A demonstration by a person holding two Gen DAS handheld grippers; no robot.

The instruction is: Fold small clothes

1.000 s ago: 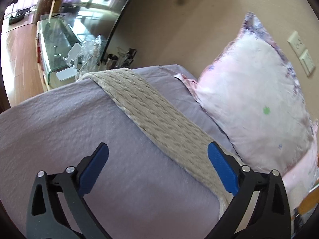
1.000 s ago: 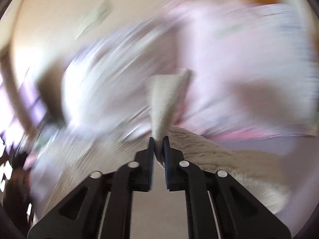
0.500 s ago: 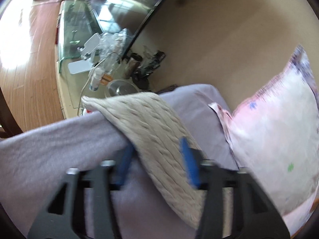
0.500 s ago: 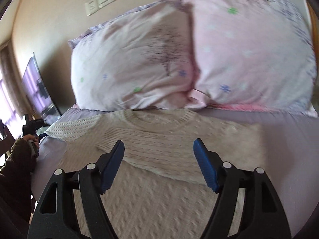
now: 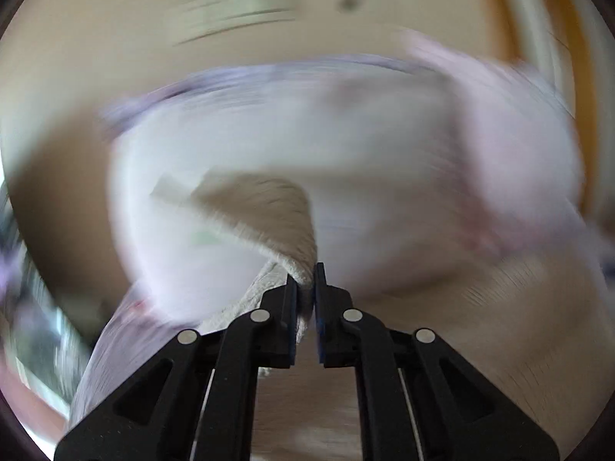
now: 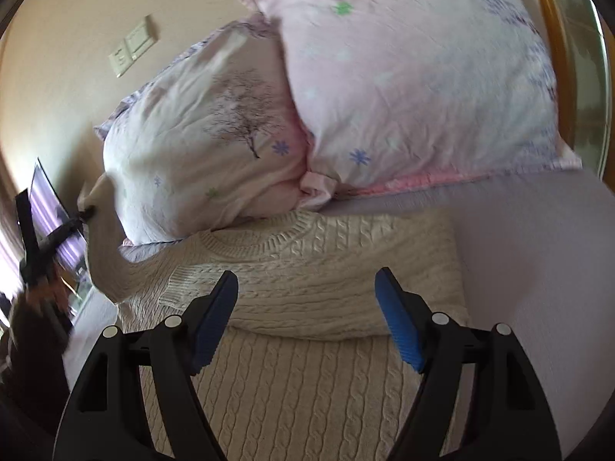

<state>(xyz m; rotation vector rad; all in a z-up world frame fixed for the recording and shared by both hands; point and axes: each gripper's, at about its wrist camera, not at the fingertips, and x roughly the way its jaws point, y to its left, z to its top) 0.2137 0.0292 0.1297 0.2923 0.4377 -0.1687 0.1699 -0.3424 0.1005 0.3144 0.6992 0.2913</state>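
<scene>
Your left claw is clamped on a sleeve of the cream cable-knit sweater, holding it lifted in a motion-blurred view. Your right claw hangs with fingers apart over the sweater, which lies on the lilac bed, collar touching two pillows. Bare bedsheet lies right of the sweater's edge.

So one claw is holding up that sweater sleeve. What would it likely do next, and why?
Probably carry the sleeve inward and lay it across the sweater chest. The left gripper is shut on the sleeve's end and holds it lifted, while the other sleeve already lies folded across the body and the right gripper hovers open.
</scene>
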